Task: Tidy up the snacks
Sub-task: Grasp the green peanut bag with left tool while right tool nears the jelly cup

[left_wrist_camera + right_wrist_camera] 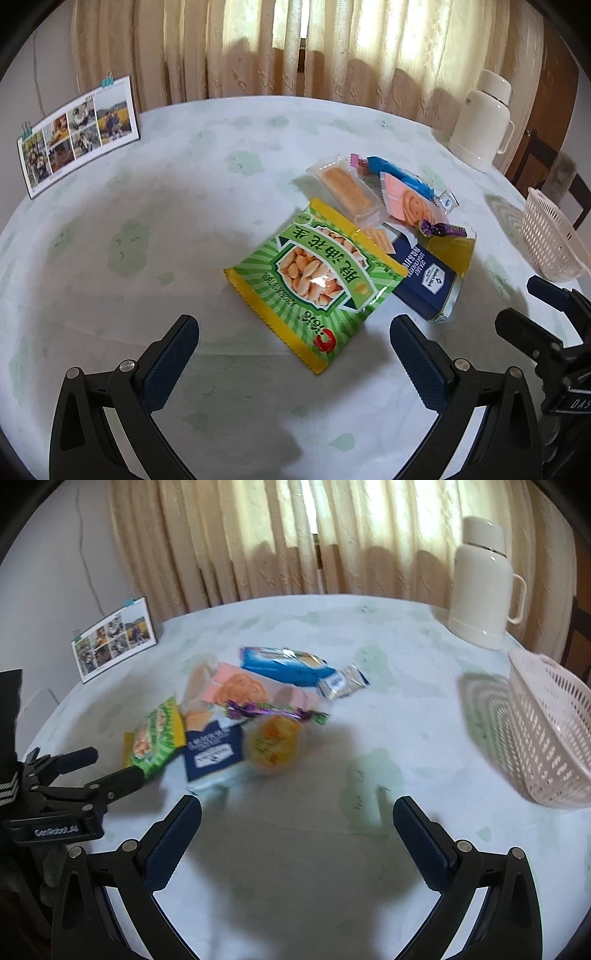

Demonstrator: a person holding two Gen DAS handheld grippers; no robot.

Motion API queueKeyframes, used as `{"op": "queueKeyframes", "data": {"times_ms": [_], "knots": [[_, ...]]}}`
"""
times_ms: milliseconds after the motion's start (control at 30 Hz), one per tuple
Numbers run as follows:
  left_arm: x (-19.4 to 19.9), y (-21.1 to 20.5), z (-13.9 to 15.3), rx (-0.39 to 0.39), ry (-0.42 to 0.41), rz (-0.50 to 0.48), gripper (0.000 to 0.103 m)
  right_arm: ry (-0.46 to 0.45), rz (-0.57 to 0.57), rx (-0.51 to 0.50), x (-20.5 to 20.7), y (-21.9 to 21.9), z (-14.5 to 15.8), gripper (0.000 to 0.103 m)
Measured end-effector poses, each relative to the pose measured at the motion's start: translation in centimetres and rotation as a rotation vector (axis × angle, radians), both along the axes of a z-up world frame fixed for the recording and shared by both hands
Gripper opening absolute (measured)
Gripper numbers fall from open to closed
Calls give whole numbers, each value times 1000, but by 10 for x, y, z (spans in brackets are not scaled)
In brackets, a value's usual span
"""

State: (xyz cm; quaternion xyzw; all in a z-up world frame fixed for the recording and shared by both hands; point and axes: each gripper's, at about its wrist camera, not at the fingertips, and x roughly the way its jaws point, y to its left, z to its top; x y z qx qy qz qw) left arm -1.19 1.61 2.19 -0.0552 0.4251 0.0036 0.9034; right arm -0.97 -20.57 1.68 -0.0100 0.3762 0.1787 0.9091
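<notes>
A pile of snacks lies on the round table. A green peanut bag [314, 280] lies nearest my left gripper [293, 332], which is open and empty just in front of it. Behind it are a navy cracker pack [424, 280], a clear-wrapped biscuit [347, 190], a pink cookie pack [410, 205], a blue pack [402, 173] and a purple candy [439, 229]. In the right wrist view, an orange jelly cup [275, 744] sits by the navy pack [214, 753]. My right gripper [297, 814] is open and empty, short of the pile.
A pale pink slotted basket [554, 738] stands at the table's right edge, also in the left wrist view [550, 236]. A cream thermos jug [480, 587] stands at the back right. A photo calendar [77, 133] stands at the back left. Curtains hang behind.
</notes>
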Motion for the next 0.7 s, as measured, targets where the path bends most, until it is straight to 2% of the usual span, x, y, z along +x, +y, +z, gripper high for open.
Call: {"op": "queueKeyframes", "data": {"times_ms": [100,233,333,500,700], "knots": [[1,14,1,-16,5,47,103,-10,0,-15,1,5,6,103],[-1,28,7,-29,-8,96,103,17,2,29,12,6,7,99],[-1,29,8,-29,-4,94,103,44,27,51,21,10,4,95],[0,25,10,-20,-6,71,103,59,47,9,45,23,-4,85],[13,17,14,1,10,-17,103,128,30,80,67,15,-18,55]]}}
